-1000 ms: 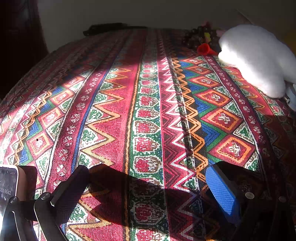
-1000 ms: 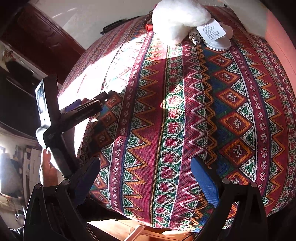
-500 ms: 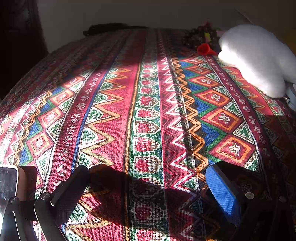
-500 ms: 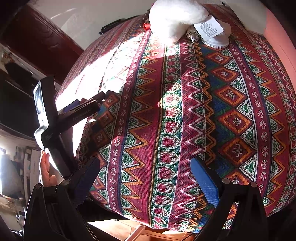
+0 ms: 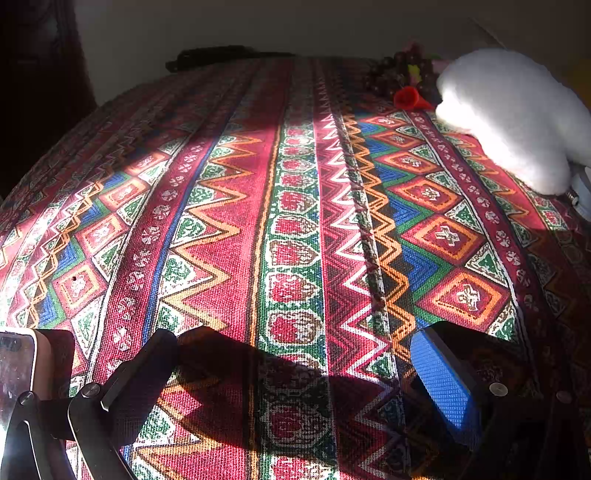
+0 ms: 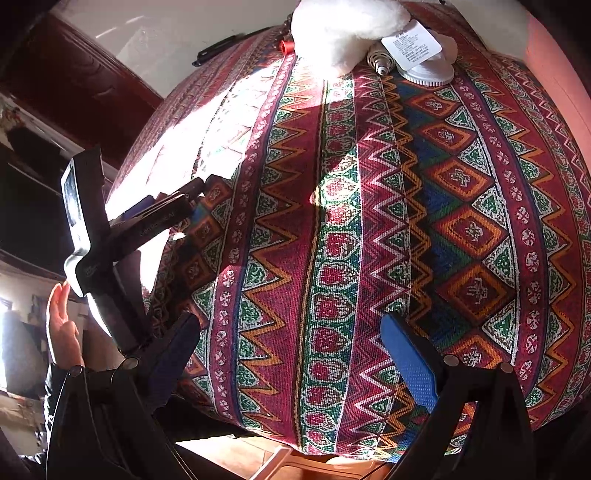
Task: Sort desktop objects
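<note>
Both grippers, left [image 5: 291, 373] & right [image 6: 291, 354], jaws wide apart w/ nothing held; fluffy white plush toy [image 6: 343, 29], round white plastic lid [image 6: 430, 74] etc. unsorted at bench's far end.

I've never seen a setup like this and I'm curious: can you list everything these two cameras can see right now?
Tablecloth: one, red, green, blue and orange patterned, covering the whole table.
Plush item: one, white and fluffy, far right of the table.
Label tag: one, white with print, lying beside the plush item.
Ridged disc: one, white, under the tag.
Small red object: one, red, just left of the plush item.
Dark beads: one cluster, dark, behind the red object.
Black object: one, long, at the table's far edge.
Left gripper: one, black with blue pads, open, empty.
Right gripper: same, open, empty.
Hand: one, at the left gripper's handle.
</note>
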The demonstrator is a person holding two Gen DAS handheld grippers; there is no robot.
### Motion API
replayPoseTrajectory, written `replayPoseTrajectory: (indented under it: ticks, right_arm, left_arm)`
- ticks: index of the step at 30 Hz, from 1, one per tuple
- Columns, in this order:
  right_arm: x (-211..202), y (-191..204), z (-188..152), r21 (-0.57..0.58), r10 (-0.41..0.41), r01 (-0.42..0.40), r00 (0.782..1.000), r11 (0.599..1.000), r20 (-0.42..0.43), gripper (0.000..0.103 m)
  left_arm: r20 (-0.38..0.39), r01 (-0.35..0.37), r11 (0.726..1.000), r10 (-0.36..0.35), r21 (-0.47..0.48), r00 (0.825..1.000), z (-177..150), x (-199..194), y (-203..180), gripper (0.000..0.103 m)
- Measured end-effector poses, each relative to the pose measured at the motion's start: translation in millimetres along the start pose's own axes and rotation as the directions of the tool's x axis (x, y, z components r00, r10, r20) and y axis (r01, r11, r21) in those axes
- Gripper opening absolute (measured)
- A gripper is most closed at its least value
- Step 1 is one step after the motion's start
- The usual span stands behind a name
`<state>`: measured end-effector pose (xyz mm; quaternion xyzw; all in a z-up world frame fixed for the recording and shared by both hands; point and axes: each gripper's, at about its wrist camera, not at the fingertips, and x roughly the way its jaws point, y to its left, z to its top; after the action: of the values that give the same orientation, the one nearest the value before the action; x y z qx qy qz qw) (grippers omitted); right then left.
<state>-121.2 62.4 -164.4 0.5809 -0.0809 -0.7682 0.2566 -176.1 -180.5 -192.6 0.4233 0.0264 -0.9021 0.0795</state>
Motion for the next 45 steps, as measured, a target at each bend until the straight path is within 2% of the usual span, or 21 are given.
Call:
replayPoseTrajectory:
  ticks: [11,21,29,41,45]
  right_arm:
    - [2.4,7.8,-2.1,-0.019,0.008,-0.008,1.0,1.0,-0.008,0.1]
    - [4.5,-0.6,-0.2,0.0,-0.009,0.009,1.0,1.0,0.0,0.1]
    - [10.6,11.3,3.7,-0.033,-0.036,0.036,0.999,0.999,0.008,0.103]
    - [9.2,14.7,0.7,-0.036,-0.033,0.033,0.999,0.999,0.007,0.102]
    - [4.3,18.8,0.4,-0.067,-0.083,0.085,0.996,0.994,0.034,0.102]
  left_arm:
    - [0.0,0.001,1.0,-0.001,0.001,1.0,0.2,0.2,0.8,0.103]
    - [0.0,0.002,1.0,-0.002,0.002,1.0,0.6,-0.8,1.1,0.103]
    - [0.0,0.002,1.0,-0.002,0.002,1.0,0.6,-2.6,2.3,0.103]
    - [-0.001,0.003,1.0,-0.003,0.0,1.0,0.4,-0.7,3.0,0.103]
    - [0.0,0.002,1.0,-0.002,0.0,1.0,1.1,0.7,3.1,0.103]
